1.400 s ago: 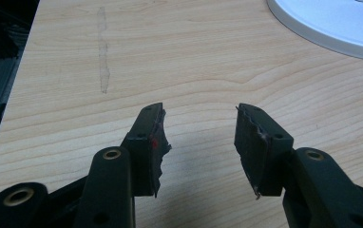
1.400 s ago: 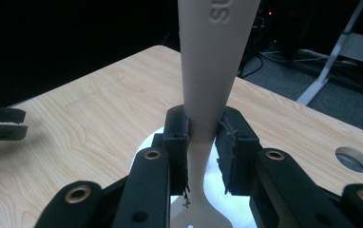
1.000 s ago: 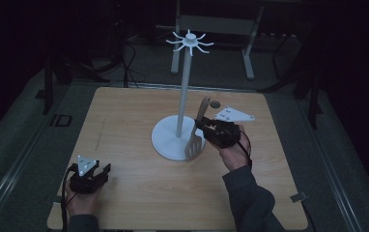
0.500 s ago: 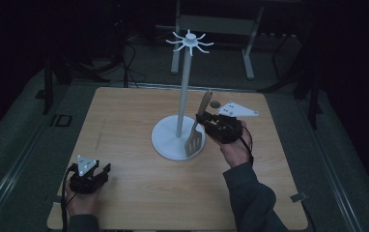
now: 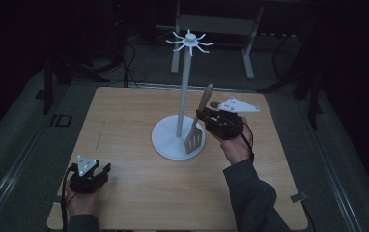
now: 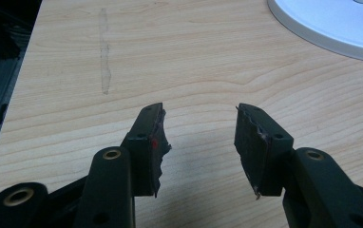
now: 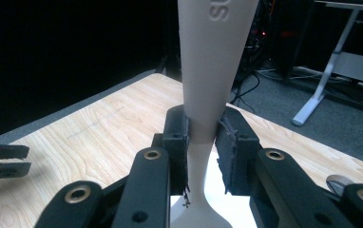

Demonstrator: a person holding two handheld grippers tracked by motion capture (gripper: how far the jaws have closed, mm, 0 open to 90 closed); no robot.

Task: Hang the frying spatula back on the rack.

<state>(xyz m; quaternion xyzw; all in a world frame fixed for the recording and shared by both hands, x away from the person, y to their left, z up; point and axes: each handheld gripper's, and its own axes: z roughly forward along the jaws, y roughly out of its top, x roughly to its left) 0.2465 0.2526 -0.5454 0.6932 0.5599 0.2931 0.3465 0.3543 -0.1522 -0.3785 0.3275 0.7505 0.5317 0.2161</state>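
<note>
Right tongs (image 7: 202,142) clenched on spatula (image 5: 195,130) handle, blade over white stand (image 5: 178,140) base; left tongs (image 6: 201,142) released, resting on counter (image 5: 124,125)

We count one wooden spatula (image 5: 195,126), one white rack (image 5: 182,105), two claws and one desk (image 5: 124,121).

**Spatula clamped upright in the right gripper**

Pale wooden slotted spatula (image 5: 198,126) stands near upright, handle up, blade down; the right gripper (image 5: 205,119) pinches its narrow handle neck; slotted blade hangs below the jaws; handle rises above them
</note>
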